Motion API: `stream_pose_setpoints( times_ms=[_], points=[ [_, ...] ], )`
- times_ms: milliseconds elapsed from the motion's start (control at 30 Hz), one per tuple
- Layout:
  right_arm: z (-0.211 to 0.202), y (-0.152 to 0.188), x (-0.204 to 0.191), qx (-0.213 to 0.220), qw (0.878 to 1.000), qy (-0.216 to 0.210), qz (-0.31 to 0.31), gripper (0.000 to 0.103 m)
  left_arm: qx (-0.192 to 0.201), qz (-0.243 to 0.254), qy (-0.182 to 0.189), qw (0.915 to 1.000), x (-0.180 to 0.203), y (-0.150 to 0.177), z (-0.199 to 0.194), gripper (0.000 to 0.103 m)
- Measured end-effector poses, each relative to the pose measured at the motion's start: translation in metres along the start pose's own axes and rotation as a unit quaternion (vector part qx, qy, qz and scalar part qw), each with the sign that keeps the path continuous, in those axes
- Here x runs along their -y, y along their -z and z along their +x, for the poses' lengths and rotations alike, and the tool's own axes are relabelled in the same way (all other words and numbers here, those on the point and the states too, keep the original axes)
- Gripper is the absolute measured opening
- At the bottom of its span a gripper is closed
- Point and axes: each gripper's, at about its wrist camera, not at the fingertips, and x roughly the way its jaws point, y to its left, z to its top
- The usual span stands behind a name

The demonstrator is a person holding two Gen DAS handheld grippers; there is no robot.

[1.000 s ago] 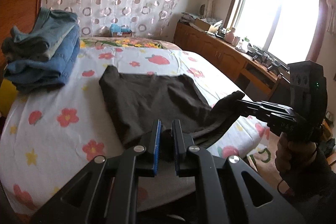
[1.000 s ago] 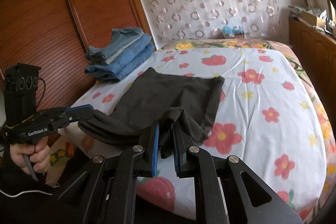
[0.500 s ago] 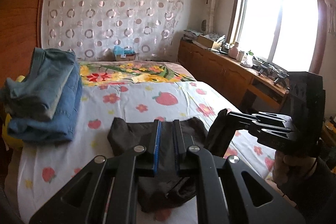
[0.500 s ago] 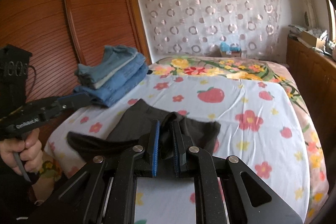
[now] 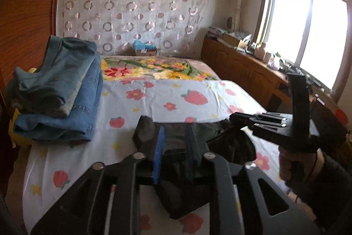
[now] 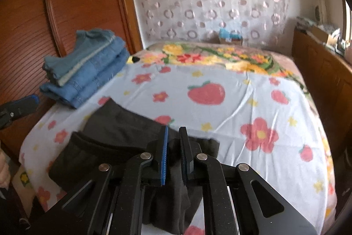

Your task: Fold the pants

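The left gripper (image 5: 173,147), low in the middle of its own view, had its jaws opening, dark cloth lying between the pads without being pressed; I judged it was letting its corner go. The right gripper (image 6: 173,153), at the bottom centre of its view, had its jaws close together and clamped on a bunched fold of the same cloth, which hung slack below them. That cloth was the pants (image 6: 114,138), dark grey and lying on the near part of the bed (image 6: 242,107), doubled over on themselves, with a thicker rolled hem at the lower left of the right wrist view. They looked light, soft and limp, with no stiffness: any lifted edge would sag and crease, so they are best taken by two corners of a hem or waistband and kept taut between both grippers while laid over. The flowered sheet under them seemed grippy enough to hold the lower layer in place. At the upper left of both views a stack of folded jeans (image 5: 59,89) sat well apart from the pants, near the wooden wardrobe (image 6: 66,14).
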Motion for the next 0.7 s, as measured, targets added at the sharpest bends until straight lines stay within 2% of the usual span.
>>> stream_pose_setpoints(
  times_ms=[33, 100, 133, 400, 633, 700],
  points=[
    [-0.001, 0.002, 0.002, -0.001, 1.0, 0.002, 0.004, 0.014, -0.004, 0.002, -0.002, 1.0, 0.0, 0.002, 0.002, 0.024],
    [-0.003, 0.006, 0.007, 0.0, 1.0, 0.007, 0.01, 0.038, -0.021, 0.0, -0.004, 0.9998, -0.002, 0.008, 0.01, 0.024],
    [-0.007, 0.008, 0.011, 0.003, 1.0, 0.004, 0.015, 0.04, -0.032, -0.002, -0.001, 0.9995, -0.003, 0.012, 0.016, 0.025],
    [-0.017, 0.021, 0.032, -0.013, 1.0, -0.012, 0.021, 0.04, -0.079, 0.003, -0.001, 0.9968, 0.0, 0.03, 0.046, 0.026],
    [-0.006, 0.023, 0.024, -0.025, 0.999, -0.028, -0.002, 0.04, -0.116, 0.002, -0.015, 0.9932, -0.005, 0.045, 0.065, 0.027],
    [-0.002, 0.021, 0.019, -0.03, 0.999, -0.034, -0.011, 0.04, -0.11, 0.003, -0.016, 0.9938, -0.007, 0.049, 0.065, 0.029]
  ],
)
